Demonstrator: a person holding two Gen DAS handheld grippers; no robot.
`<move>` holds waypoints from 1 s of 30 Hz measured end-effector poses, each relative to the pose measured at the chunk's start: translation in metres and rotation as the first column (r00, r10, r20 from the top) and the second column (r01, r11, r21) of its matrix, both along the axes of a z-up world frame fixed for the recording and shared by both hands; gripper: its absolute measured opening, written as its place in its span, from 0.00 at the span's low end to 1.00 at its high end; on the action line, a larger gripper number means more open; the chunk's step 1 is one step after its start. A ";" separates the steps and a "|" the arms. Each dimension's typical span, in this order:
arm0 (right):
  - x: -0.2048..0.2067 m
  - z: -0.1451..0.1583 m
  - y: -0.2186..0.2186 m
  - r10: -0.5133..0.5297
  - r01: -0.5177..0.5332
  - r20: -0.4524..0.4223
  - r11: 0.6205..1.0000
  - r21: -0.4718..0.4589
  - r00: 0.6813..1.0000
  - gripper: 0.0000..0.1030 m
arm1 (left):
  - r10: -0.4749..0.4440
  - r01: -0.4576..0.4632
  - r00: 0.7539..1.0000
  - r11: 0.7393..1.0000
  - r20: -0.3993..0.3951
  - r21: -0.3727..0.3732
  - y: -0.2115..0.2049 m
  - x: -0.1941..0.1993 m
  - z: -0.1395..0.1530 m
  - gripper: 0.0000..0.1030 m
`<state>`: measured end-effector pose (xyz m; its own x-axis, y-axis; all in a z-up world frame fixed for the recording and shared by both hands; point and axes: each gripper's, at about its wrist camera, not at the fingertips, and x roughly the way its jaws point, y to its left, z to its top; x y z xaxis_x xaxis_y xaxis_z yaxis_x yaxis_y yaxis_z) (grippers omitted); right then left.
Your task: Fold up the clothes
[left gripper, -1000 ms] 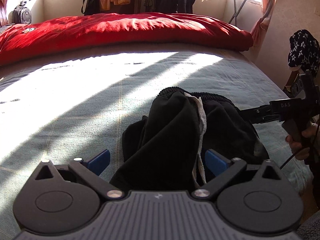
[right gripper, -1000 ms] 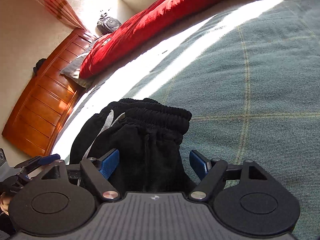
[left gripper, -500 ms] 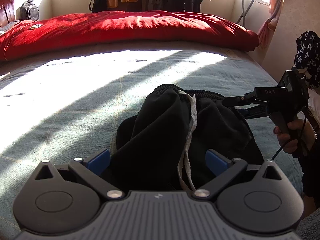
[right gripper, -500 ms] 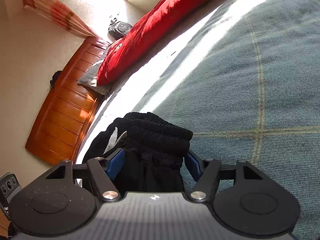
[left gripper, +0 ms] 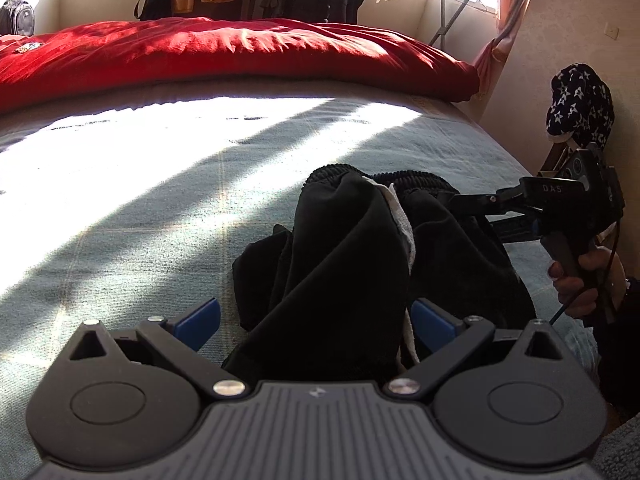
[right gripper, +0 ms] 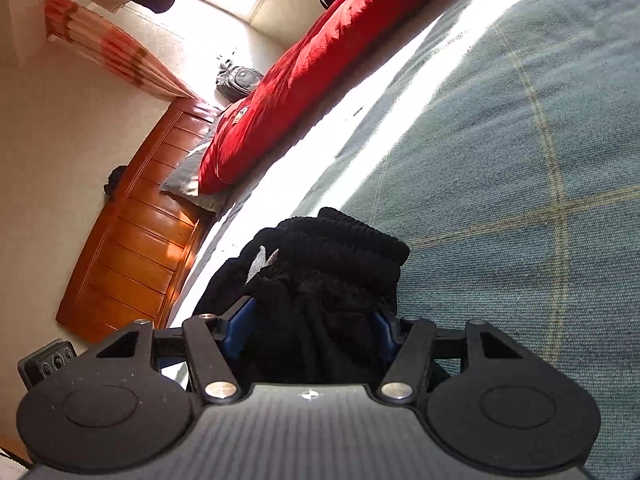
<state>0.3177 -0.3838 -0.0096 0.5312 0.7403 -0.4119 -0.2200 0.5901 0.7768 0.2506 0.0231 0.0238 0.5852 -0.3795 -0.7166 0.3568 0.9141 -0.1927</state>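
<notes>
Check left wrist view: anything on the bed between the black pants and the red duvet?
Nothing: in the left wrist view only bare blue-green bedspread, sunlit in bands, lies between the black pants and the red duvet.

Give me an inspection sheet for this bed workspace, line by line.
Surface: bed with green plaid cover, part sunlit.
Job's things: black sweatpants, bunched, ribbed waistband up, white drawstring showing.
Clutter: red duvet along the far side.
Grippers: left gripper open, straddling the cloth; right gripper shut on the sweatpants near the waistband.
Cables: a thin black cable by the right hand.
Surroundings: wooden headboard, backpack, hanging clothes, drying rack, curtains.
</notes>
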 end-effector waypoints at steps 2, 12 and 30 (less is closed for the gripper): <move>-0.011 0.021 0.008 -0.030 0.035 0.056 0.996 -0.080 0.998 0.55 | -0.014 0.015 1.000 1.000 0.005 -0.016 0.014 0.002 -0.002 0.98; -0.022 0.029 0.072 -0.146 0.147 0.036 0.893 -0.426 0.989 0.35 | -0.087 0.086 0.996 0.989 -0.001 -0.116 0.064 0.019 -0.014 0.98; -0.043 0.066 0.039 -0.247 0.325 0.237 0.426 -0.844 0.940 0.24 | -0.077 0.081 0.996 0.991 0.041 -0.107 0.045 0.024 -0.002 0.98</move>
<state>0.2748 -0.3447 0.0564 0.6951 -0.1741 -0.6975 0.0688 0.9819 -0.1765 0.2750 0.0684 0.0216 0.5754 -0.4995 -0.6476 0.4353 0.8574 -0.2745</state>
